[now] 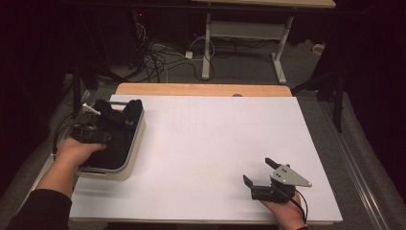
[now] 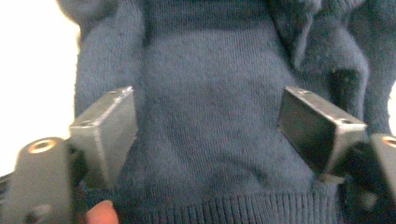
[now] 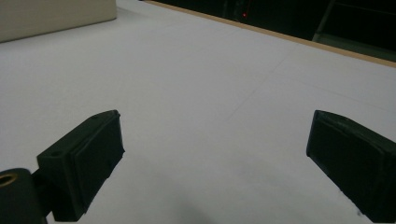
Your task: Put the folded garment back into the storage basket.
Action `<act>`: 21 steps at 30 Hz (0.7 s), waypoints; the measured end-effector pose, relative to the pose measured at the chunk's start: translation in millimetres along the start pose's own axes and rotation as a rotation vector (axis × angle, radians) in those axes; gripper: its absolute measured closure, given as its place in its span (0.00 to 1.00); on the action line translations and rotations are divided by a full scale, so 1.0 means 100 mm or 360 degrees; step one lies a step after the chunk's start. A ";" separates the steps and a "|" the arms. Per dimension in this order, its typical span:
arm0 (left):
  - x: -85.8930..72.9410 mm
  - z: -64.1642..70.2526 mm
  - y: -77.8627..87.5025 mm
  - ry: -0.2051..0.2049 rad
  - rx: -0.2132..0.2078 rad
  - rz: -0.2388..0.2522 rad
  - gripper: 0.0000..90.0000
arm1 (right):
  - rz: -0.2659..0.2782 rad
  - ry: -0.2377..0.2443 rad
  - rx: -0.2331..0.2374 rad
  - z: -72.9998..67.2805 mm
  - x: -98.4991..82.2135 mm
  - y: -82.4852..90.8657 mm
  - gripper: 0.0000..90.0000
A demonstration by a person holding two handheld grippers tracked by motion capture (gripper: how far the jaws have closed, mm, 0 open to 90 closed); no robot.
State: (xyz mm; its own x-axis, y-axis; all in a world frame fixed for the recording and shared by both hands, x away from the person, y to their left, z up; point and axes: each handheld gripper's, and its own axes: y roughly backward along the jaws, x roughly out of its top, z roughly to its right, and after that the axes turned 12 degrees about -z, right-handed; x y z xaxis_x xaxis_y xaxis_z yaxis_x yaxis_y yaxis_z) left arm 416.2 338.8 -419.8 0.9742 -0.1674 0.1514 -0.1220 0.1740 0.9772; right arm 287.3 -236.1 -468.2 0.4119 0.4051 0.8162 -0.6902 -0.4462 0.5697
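At nine o'clock on the table (image 1: 201, 143), over the cream bin (image 1: 135, 146), hovered the left gripper (image 1: 103, 125), jaws spread wide, nothing pinched. Below it lay the dark blue sweater (image 2: 210, 116), bundled inside the bin, its ribbed hem toward the jaws, cloth between them but apart from both pads. At five o'clock rested the right gripper (image 1: 256, 173), also spread wide, empty, just above the bare white tabletop.
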 end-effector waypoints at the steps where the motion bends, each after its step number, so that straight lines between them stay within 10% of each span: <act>1: -0.01 0.01 0.00 0.0003 -0.0004 0.0001 0.18 | 0.0003 0.0000 0.0000 0.02 -0.01 0.01 0.05; 21: -0.14 0.07 -0.02 -0.0035 -0.0020 -0.0189 0.00 | 0.0064 -0.0002 0.0062 -0.01 -0.01 0.01 0.05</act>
State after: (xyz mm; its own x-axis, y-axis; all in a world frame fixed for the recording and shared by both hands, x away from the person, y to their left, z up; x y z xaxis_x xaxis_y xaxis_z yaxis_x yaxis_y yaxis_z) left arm 401.2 334.4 -422.5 0.9773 -0.2085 0.0378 -0.0032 0.1635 0.9865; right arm 285.3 -235.8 -468.5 0.3850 0.3851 0.8387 -0.6826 -0.4928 0.5396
